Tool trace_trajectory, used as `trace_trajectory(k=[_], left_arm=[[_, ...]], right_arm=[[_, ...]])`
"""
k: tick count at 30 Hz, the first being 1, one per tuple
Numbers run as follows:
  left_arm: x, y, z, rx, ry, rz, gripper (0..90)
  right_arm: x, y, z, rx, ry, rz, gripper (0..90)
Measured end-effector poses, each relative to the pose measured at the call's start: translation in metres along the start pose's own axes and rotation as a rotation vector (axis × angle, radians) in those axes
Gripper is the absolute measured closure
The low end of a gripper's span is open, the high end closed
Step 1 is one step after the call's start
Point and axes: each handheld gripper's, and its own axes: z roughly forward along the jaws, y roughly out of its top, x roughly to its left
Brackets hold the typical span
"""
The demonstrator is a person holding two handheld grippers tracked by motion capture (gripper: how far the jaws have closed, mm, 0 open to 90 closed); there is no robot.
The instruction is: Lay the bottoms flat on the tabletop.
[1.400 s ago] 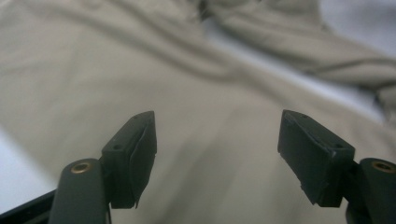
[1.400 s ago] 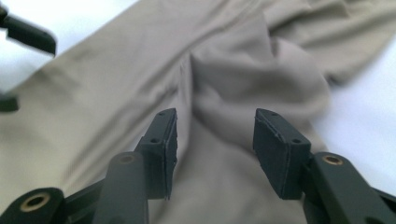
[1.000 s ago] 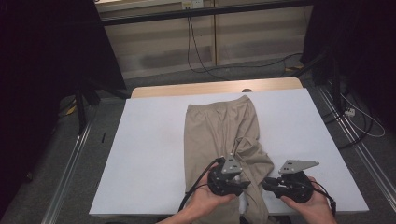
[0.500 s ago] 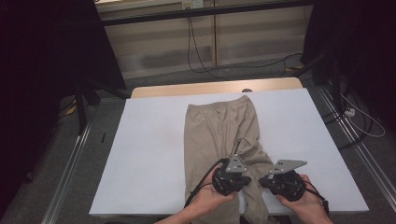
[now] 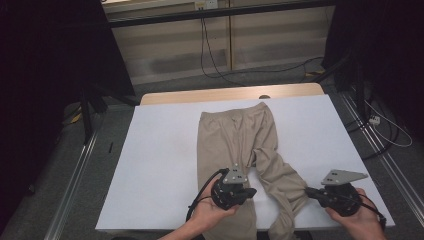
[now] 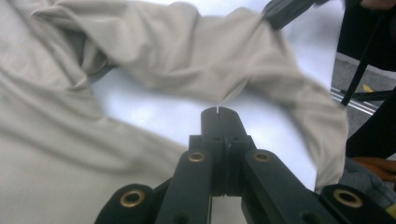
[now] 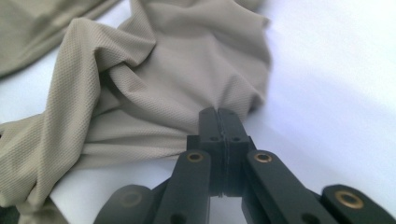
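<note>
Beige knit fabric trousers (image 5: 235, 145): flat on white table cover (image 5: 160, 165). Left gripper (image 6: 218, 111): jaws just closed, pressed together, trouser leg just ahead of tips. Right gripper (image 7: 218, 112): jaws just closed, pinching bunched leg fabric.

Lab: railed rig table (image 5: 165, 150), cables (image 5: 210, 55)

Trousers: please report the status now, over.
Left gripper shut at inner edge of leg, grip unclear. Right gripper shut on its outer edge. Trousers on table, that leg twisted. Nothing in the way.
</note>
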Motion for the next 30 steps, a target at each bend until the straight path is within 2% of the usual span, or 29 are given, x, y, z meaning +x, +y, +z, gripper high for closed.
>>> trace_trajectory(k=[1,3,6,7,8,9,10,12,13,14,16,18,19,20,21,25,28,30], left_arm=[[0.001,0.000,0.001,-0.003,0.005,0.002,90.0],[0.002,0.003,0.005,-0.021,-0.001,-0.005,90.0],[-0.005,0.014,0.017,-0.031,-0.004,0.036,88.1],[-0.008,0.018,0.022,-0.036,-0.008,0.048,79.8],[-0.011,0.023,0.026,-0.043,-0.011,0.056,71.8],[-0.014,0.027,0.031,-0.050,-0.024,0.062,67.1],[-0.017,0.032,0.036,-0.054,-0.032,0.070,64.6],[-0.022,0.039,0.045,-0.041,-0.035,0.105,53.3],[-0.024,0.042,0.051,-0.034,-0.054,0.106,48.7],[-0.026,0.044,0.055,-0.023,-0.063,0.119,47.2],[-0.031,0.045,0.063,-0.019,-0.054,0.126,44.7],[-0.033,0.043,0.070,0.012,-0.075,0.112,49.3],[-0.033,0.041,0.072,0.035,-0.069,0.120,60.3],[-0.033,0.038,0.073,0.051,-0.072,0.108,77.8],[-0.033,0.036,0.074,0.053,-0.079,0.093,87.3],[-0.028,0.034,0.062,0.060,-0.074,0.096,89.1],[-0.019,0.031,0.046,0.043,-0.044,0.082,89.2],[-0.011,0.028,0.037,0.025,-0.029,0.045,89.3]], right_arm=[[-0.002,-0.003,-0.003,0.004,0.022,0.015,89.9],[0.001,-0.006,-0.007,-0.004,0.018,0.014,89.9],[0.009,-0.003,-0.006,-0.004,0.023,-0.007,89.4],[0.010,-0.002,-0.005,-0.007,0.021,-0.003,87.3],[0.009,-0.001,-0.005,-0.017,0.014,0.003,80.5],[0.008,0.000,-0.006,-0.028,0.008,0.016,77.8],[0.008,0.001,-0.007,-0.042,0.002,0.012,77.8],[0.010,0.003,-0.010,-0.072,0.004,0.020,76.7],[0.011,0.004,-0.010,-0.075,0.015,0.017,78.0],[0.013,0.004,-0.008,-0.071,0.026,0.010,79.7],[0.016,0.004,-0.003,-0.054,0.047,0.004,79.8],[0.019,0.002,0.003,-0.020,0.065,-0.010,79.0],[0.020,0.002,0.006,-0.006,0.073,-0.019,77.6],[0.022,0.002,0.008,0.006,0.079,-0.025,75.9],[0.023,0.002,0.009,0.015,0.089,-0.031,74.6],[0.027,0.001,0.013,0.030,0.106,-0.049,70.4],[0.031,0.001,0.016,0.044,0.124,-0.073,66.2],[0.035,0.002,0.018,0.055,0.120,-0.101,63.8]])
